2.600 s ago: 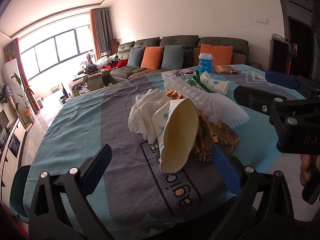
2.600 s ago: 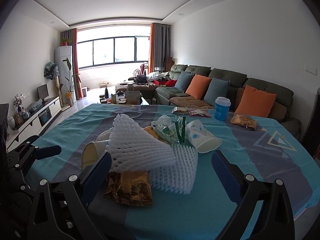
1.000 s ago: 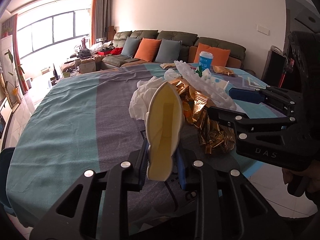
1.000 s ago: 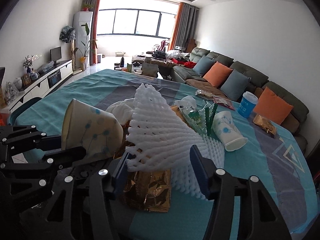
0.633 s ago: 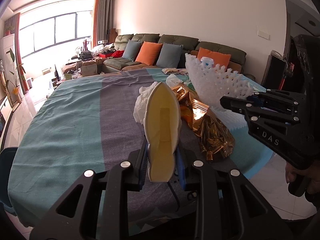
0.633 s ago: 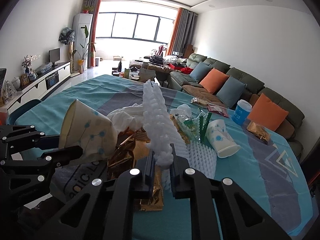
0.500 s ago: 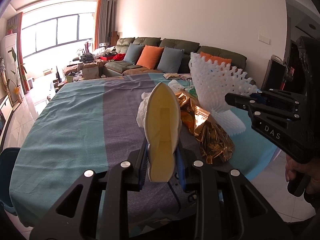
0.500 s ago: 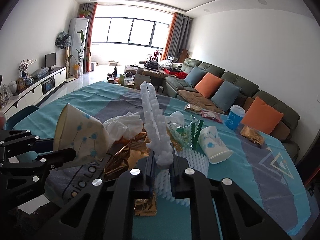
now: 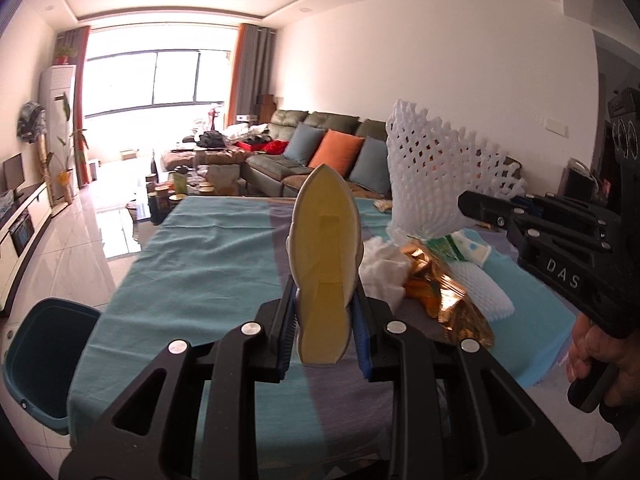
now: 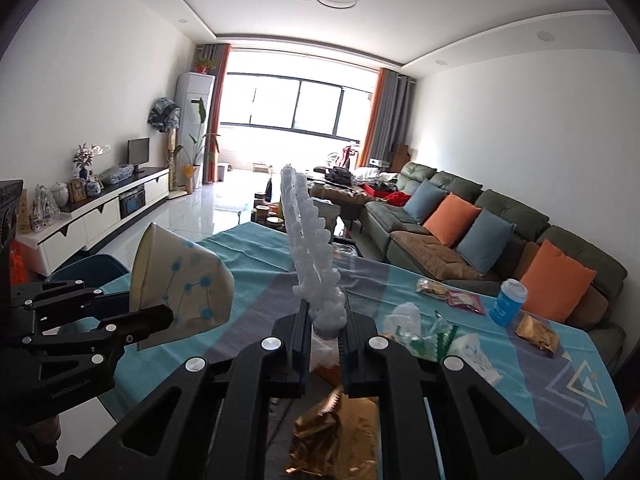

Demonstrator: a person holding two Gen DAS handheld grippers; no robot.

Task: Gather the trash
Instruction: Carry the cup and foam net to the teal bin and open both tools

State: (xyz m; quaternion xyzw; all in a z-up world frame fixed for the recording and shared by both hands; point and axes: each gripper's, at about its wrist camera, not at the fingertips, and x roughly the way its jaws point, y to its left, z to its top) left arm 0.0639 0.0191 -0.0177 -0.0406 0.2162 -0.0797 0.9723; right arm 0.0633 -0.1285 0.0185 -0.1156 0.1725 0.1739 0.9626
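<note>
My left gripper is shut on a squashed paper cup, cream inside and white with blue dots outside; it also shows in the right wrist view. My right gripper is shut on a white foam fruit net, held upright above the table; the net also shows in the left wrist view. Both are lifted off the table. Gold foil wrappers, crumpled white tissue and another foam net lie on the teal tablecloth.
A dark teal bin stands on the floor at the table's left end. Another paper cup, green plastic wrap, a blue cup and snack packets lie on the table. A sofa stands behind.
Both grippers have risen and swung left with their loads. The bin has come into the left wrist view, and the trash pile now lies lower and to the right.
</note>
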